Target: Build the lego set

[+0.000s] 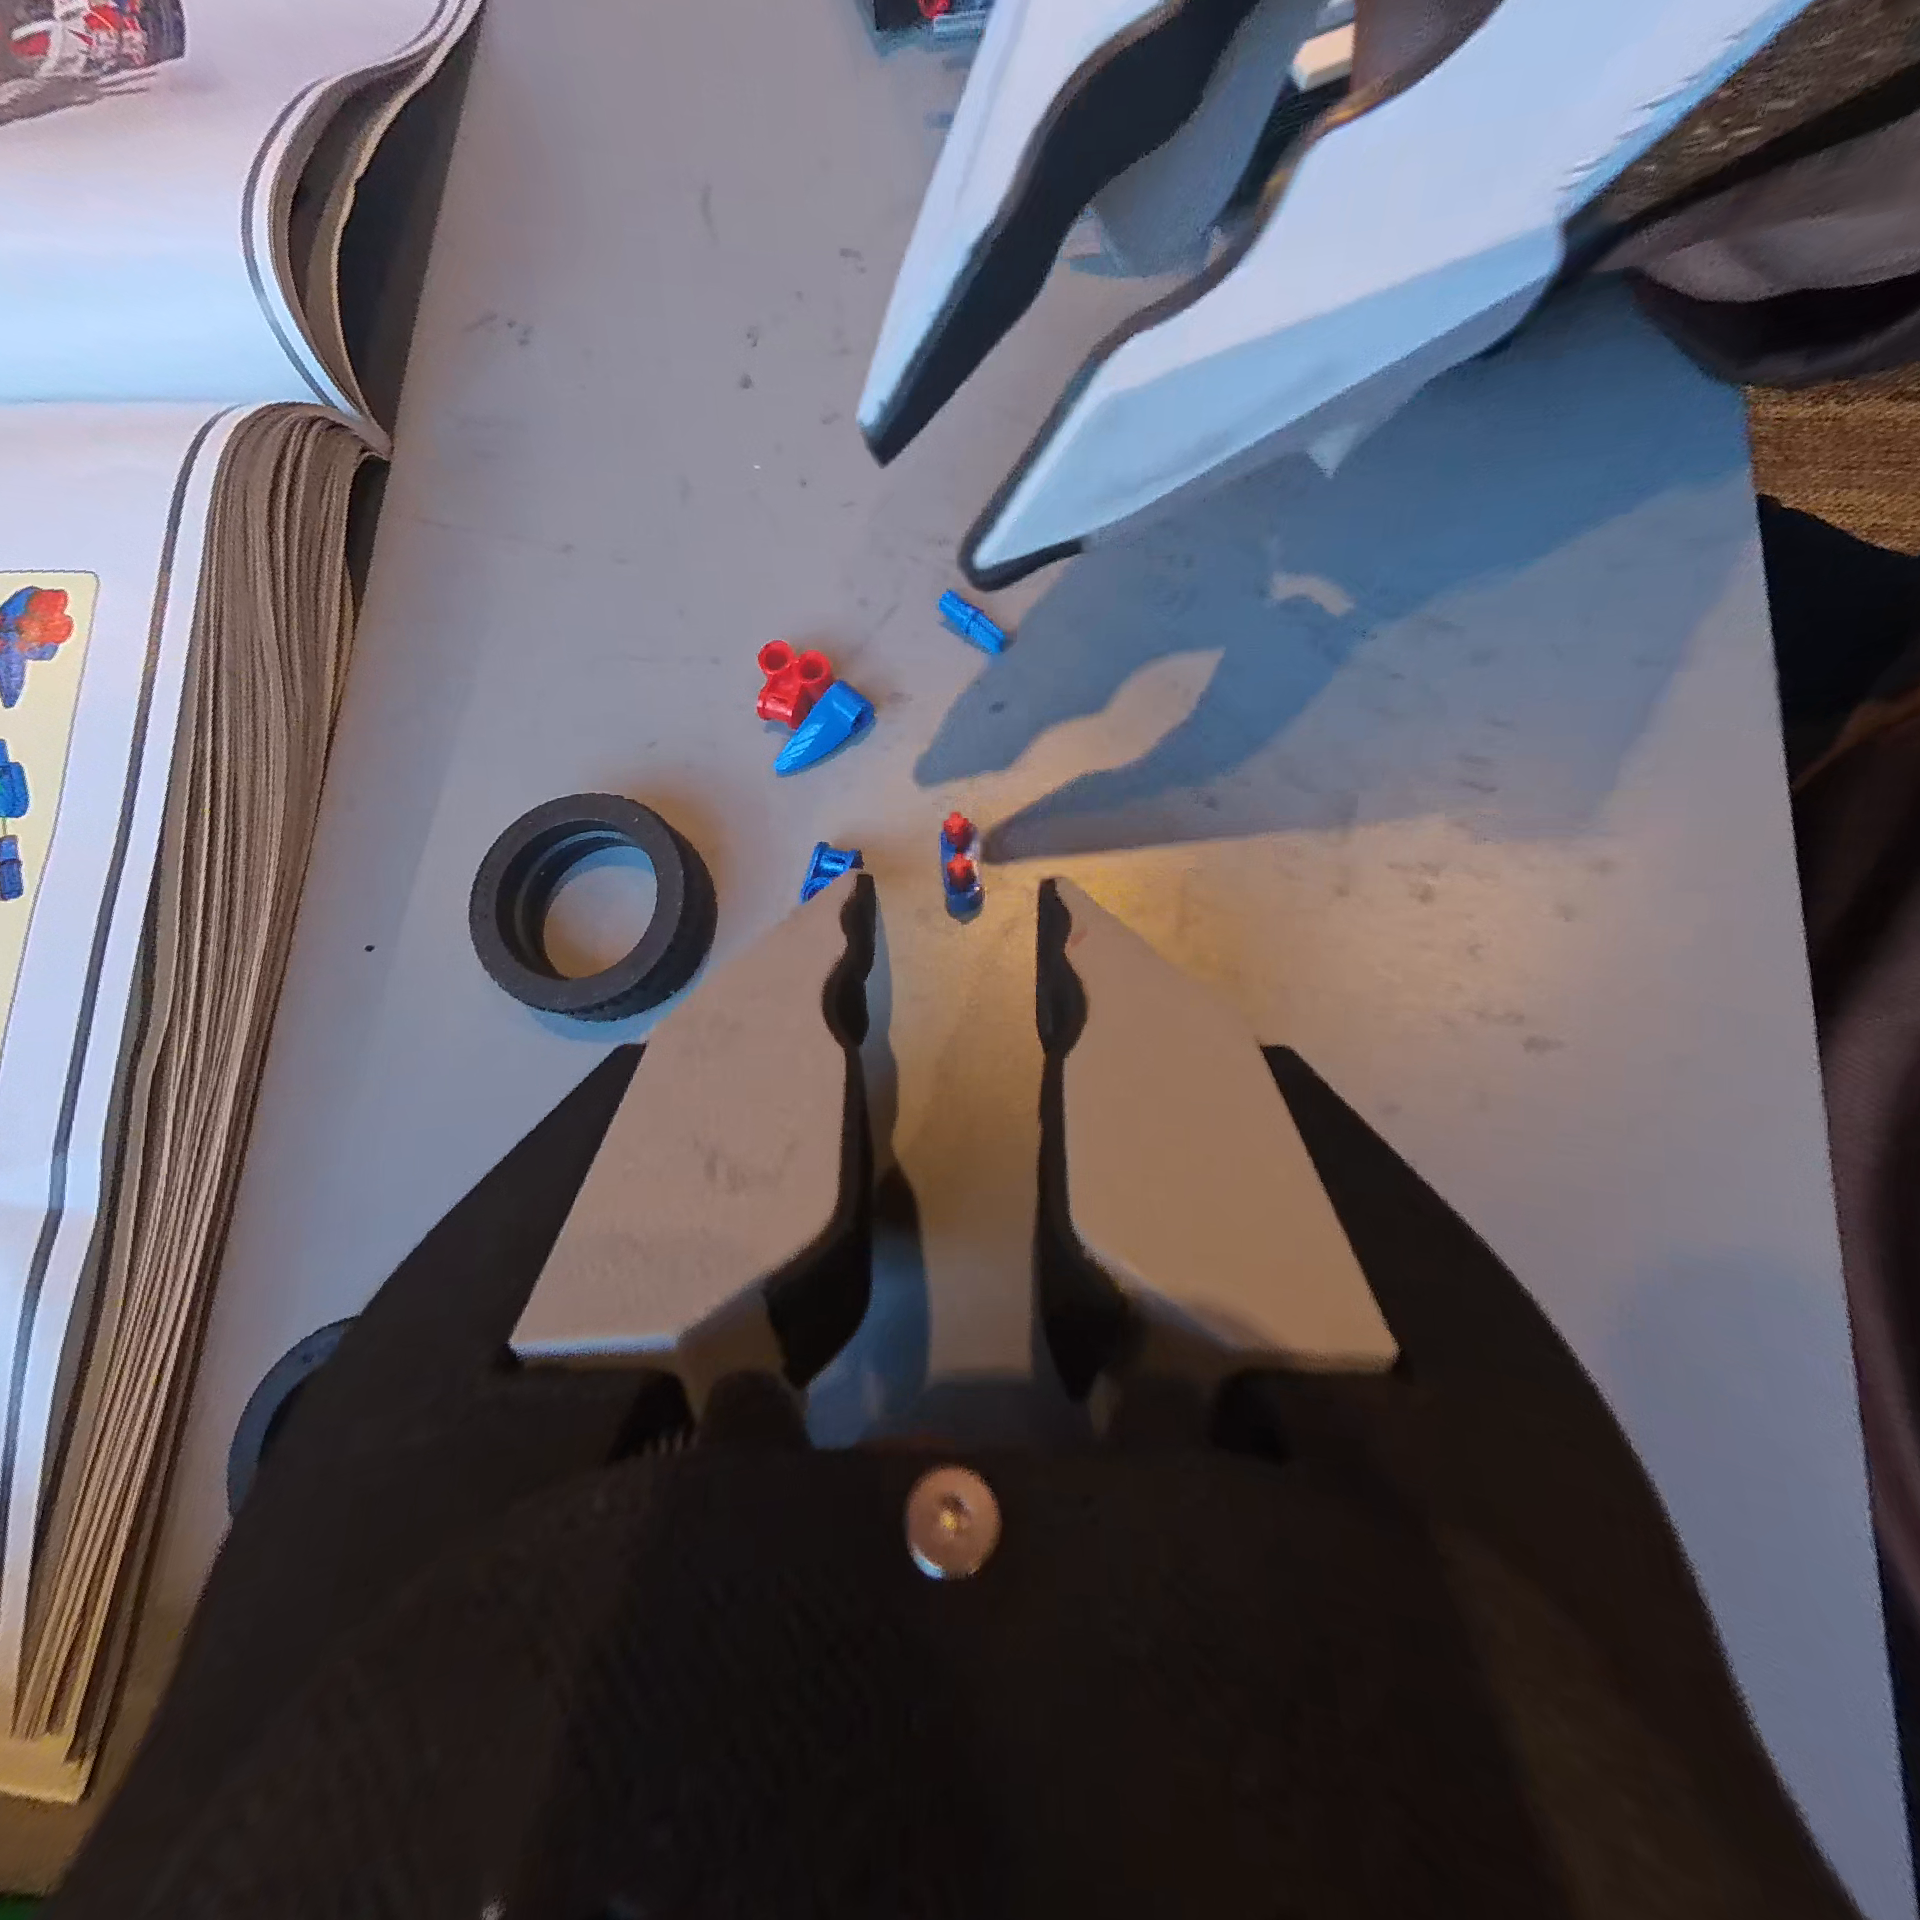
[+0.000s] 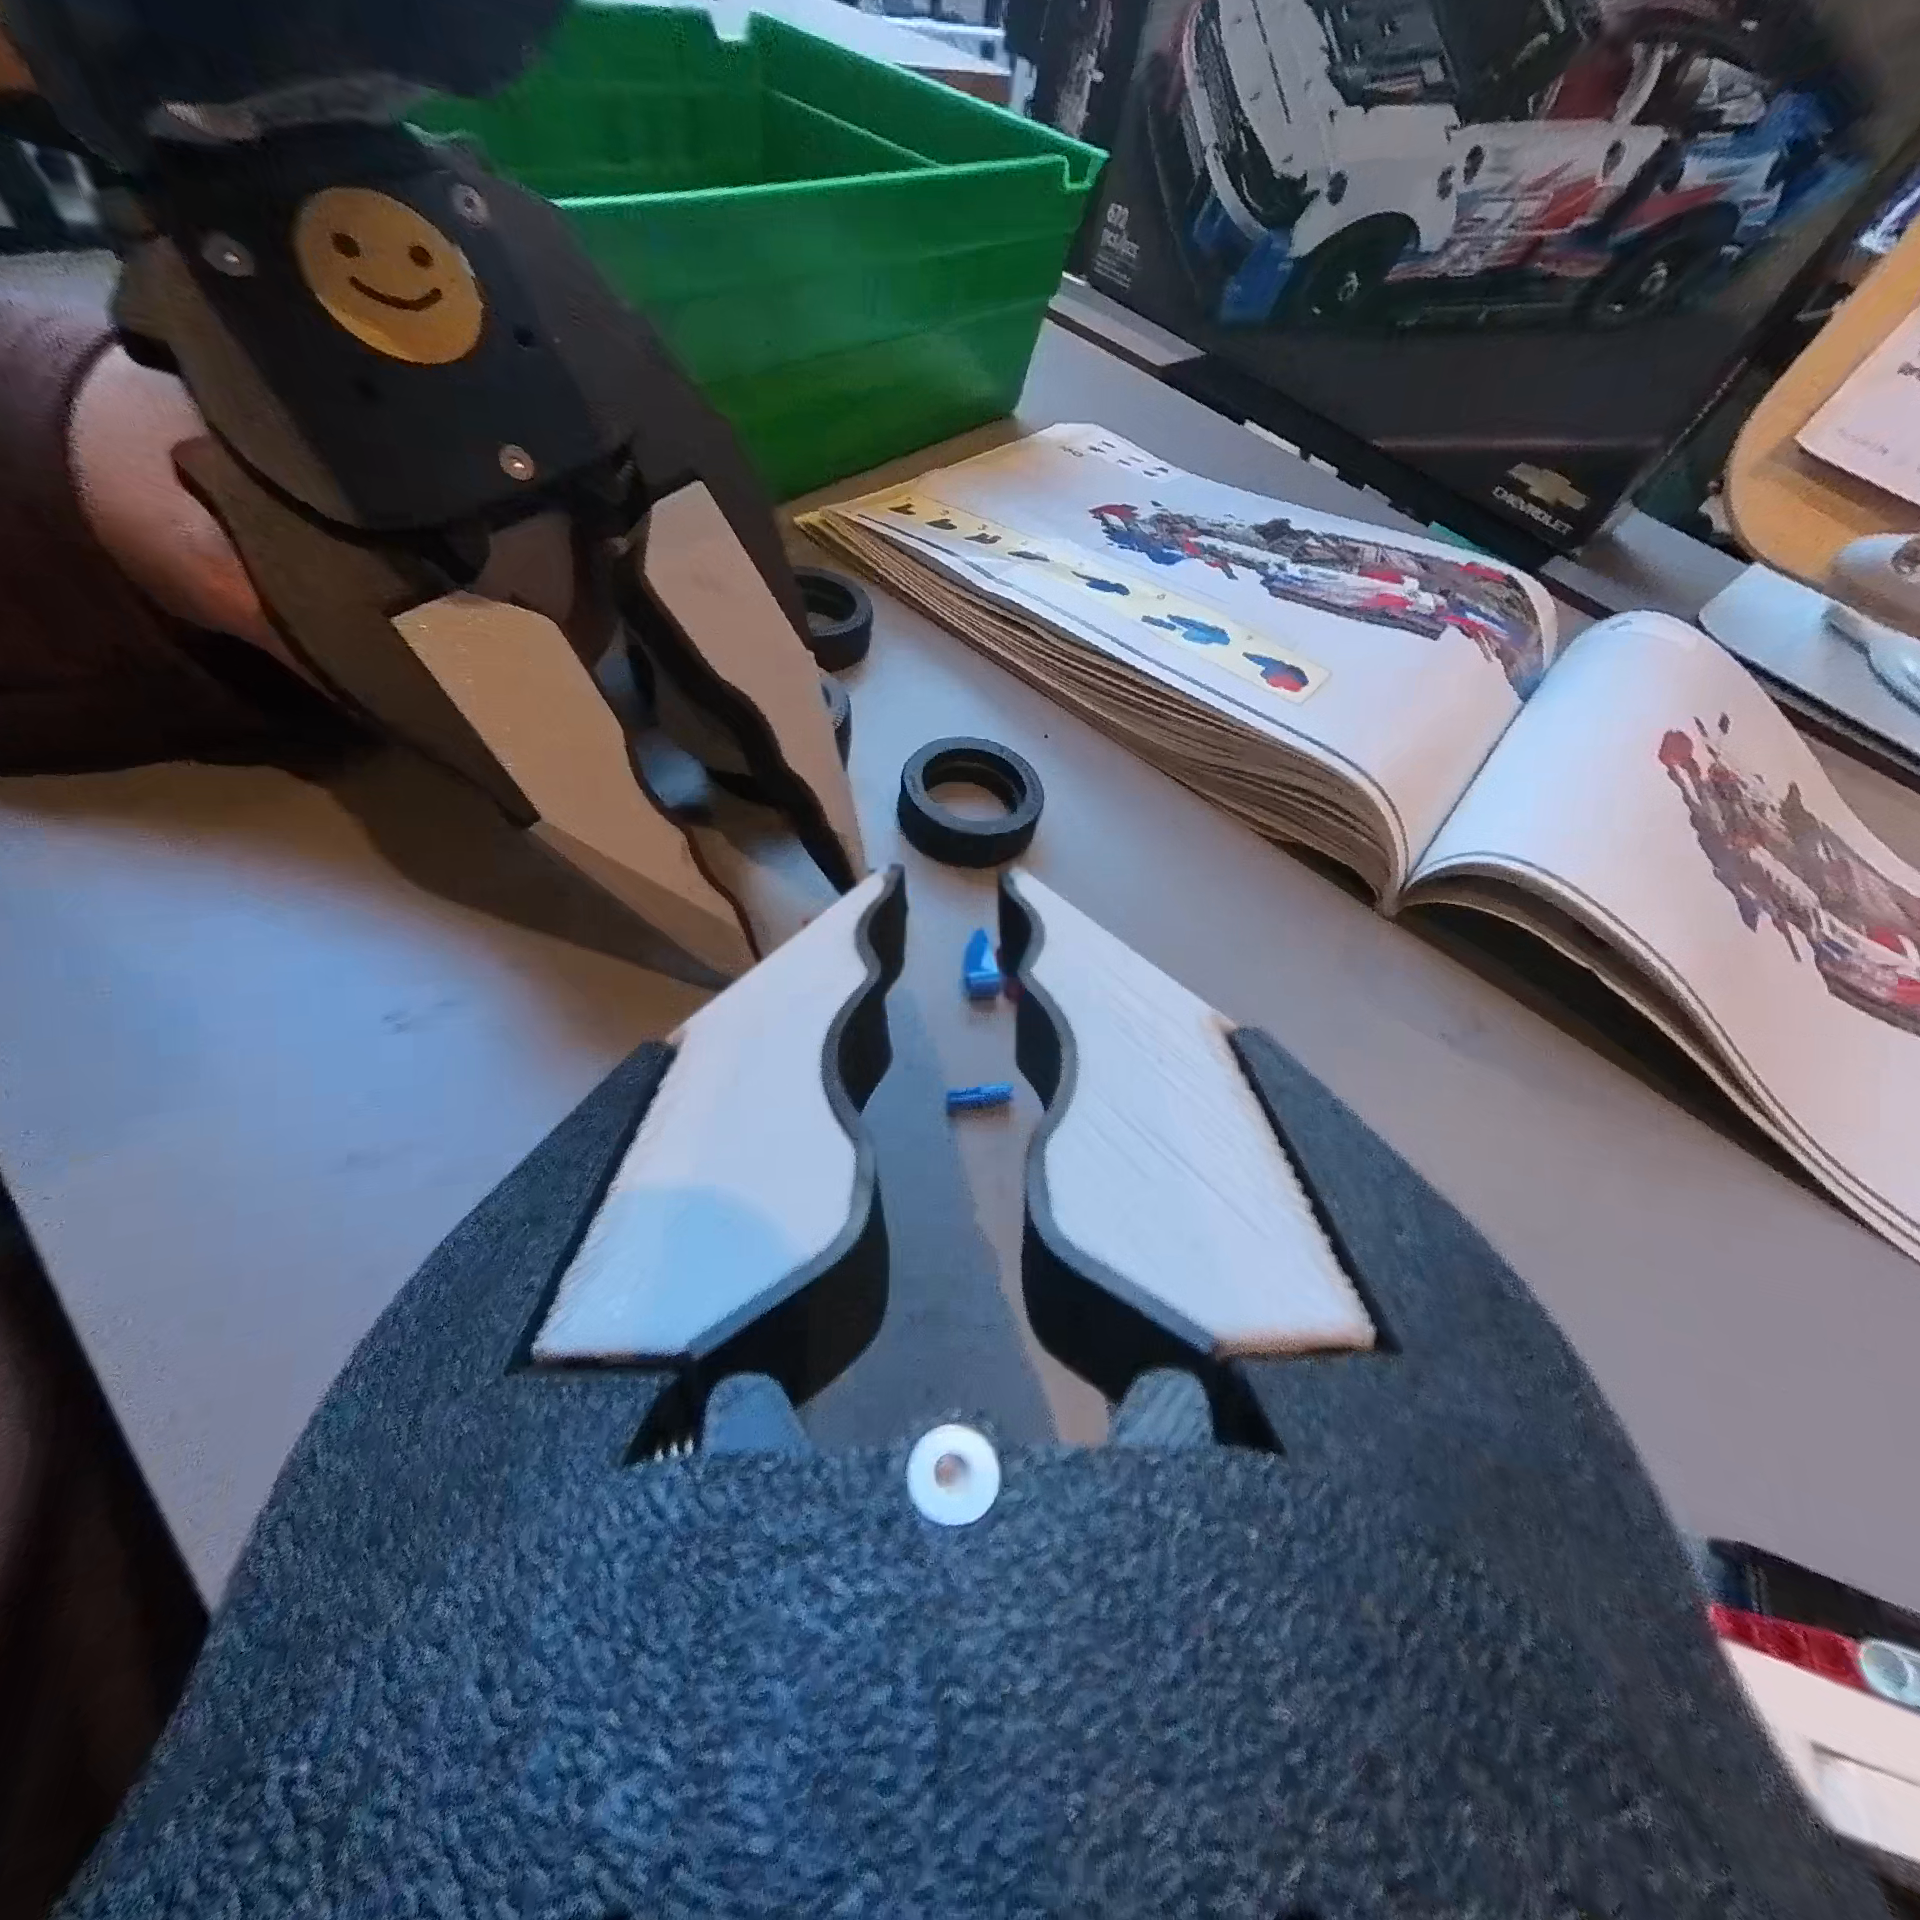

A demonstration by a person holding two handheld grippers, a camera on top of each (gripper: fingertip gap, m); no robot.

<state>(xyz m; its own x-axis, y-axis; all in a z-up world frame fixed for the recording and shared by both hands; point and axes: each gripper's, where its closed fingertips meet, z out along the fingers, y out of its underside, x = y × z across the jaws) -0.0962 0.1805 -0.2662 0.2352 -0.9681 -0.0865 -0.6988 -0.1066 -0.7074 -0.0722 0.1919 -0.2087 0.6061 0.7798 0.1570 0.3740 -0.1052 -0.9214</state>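
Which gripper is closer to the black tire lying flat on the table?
Left. The left gripper has its fingertips just beside the tire. The right gripper hangs farther off, beyond the small blue and red pieces.

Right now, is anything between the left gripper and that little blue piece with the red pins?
Nothing visible. The left gripper is open, and the blue piece with red pins lies on the bare table just beyond its fingertips.

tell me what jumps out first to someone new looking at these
The two open tongs, left tongs and right tongs, nose in over a grey table scattered with tiny red and blue lego pieces. A black tyre lies beside them, near the open instruction book, with a green bin behind.
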